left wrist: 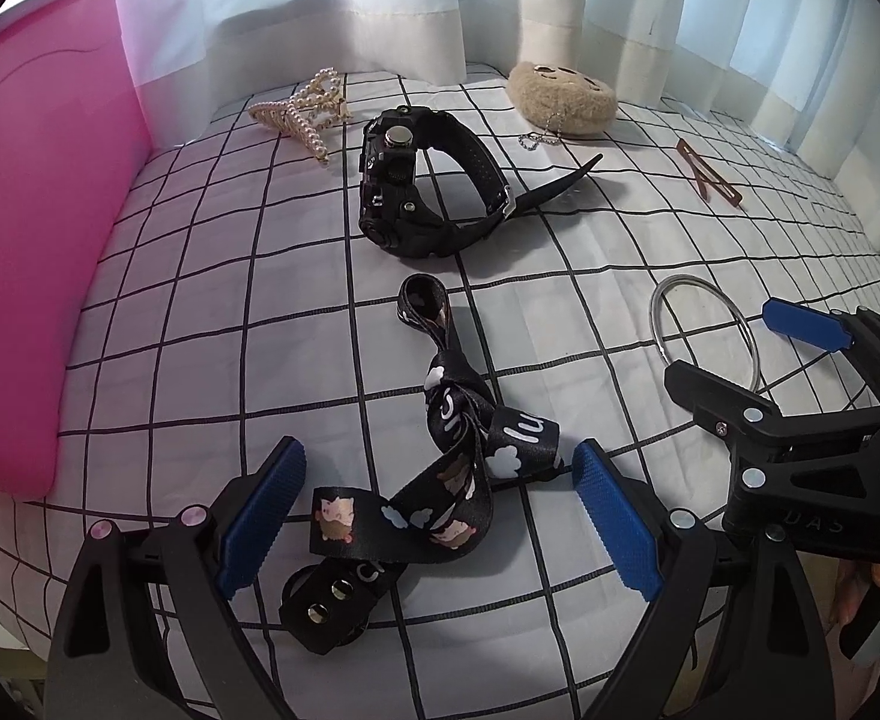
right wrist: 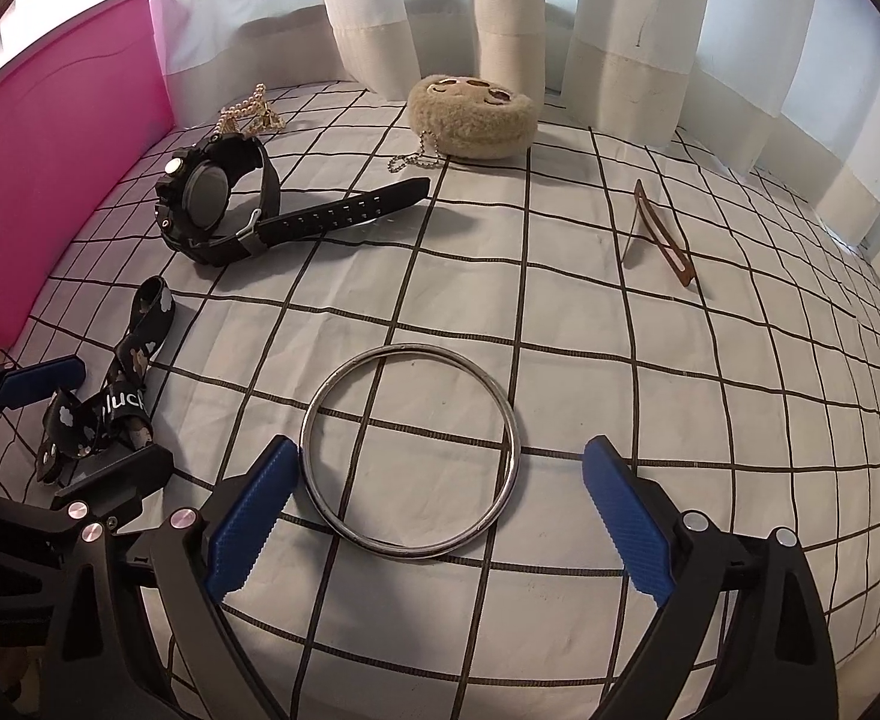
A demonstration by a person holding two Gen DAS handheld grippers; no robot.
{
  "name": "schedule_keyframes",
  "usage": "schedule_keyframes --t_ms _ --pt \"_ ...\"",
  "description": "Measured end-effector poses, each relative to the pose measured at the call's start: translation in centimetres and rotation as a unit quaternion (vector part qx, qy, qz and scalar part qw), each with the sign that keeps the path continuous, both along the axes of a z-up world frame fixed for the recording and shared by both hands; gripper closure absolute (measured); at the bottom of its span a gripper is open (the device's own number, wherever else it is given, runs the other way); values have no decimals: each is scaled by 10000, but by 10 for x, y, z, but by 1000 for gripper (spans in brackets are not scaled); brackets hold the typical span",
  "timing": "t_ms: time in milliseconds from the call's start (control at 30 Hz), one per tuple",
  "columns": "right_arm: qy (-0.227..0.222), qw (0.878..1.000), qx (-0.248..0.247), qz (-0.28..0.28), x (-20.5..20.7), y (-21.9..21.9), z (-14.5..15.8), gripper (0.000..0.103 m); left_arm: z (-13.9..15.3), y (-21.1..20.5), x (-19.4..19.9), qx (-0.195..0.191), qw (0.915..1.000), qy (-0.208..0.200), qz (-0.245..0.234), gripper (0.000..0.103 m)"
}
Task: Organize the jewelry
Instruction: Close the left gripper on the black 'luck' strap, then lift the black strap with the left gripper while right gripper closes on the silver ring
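My left gripper (left wrist: 440, 510) is open, its blue pads on either side of a black printed strap (left wrist: 440, 480) lying on the checked cloth. My right gripper (right wrist: 440, 516) is open around the near part of a silver bangle (right wrist: 410, 450); its left pad touches or nearly touches the ring. The bangle also shows in the left wrist view (left wrist: 704, 330), with the right gripper (left wrist: 758, 354) over it. A black watch (left wrist: 422, 186) lies further back, also in the right wrist view (right wrist: 224, 198). The strap appears in the right wrist view (right wrist: 110, 396).
A pink box (left wrist: 38, 276) stands at the left, also in the right wrist view (right wrist: 50, 150). A pearl hair claw (left wrist: 305, 111), a fuzzy beige keychain pouch (right wrist: 470, 114) and a brown hair clip (right wrist: 662, 234) lie at the back. White curtains (right wrist: 380, 12) hang behind.
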State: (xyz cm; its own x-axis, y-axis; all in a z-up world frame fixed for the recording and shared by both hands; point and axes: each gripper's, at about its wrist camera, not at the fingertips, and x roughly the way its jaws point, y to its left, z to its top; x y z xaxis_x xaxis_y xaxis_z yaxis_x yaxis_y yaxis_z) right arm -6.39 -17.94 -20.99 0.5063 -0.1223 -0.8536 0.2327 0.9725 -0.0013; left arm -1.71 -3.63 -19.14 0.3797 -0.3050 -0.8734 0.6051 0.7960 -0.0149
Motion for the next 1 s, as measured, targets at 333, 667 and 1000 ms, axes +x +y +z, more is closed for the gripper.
schedule_keyframes --t_ms 333,667,1000 --pt "-87 10000 -9 -35 1 0 3 22 7 2 -3 -136 9996 -264 -29 59" --pt "-139 9998 -1 -127 -1 -2 5 33 11 9 2 -141 9995 -277 45 95" --pt "-225 9995 34 -212 -11 -4 13 33 28 19 0 -260 9987 -419 105 95"
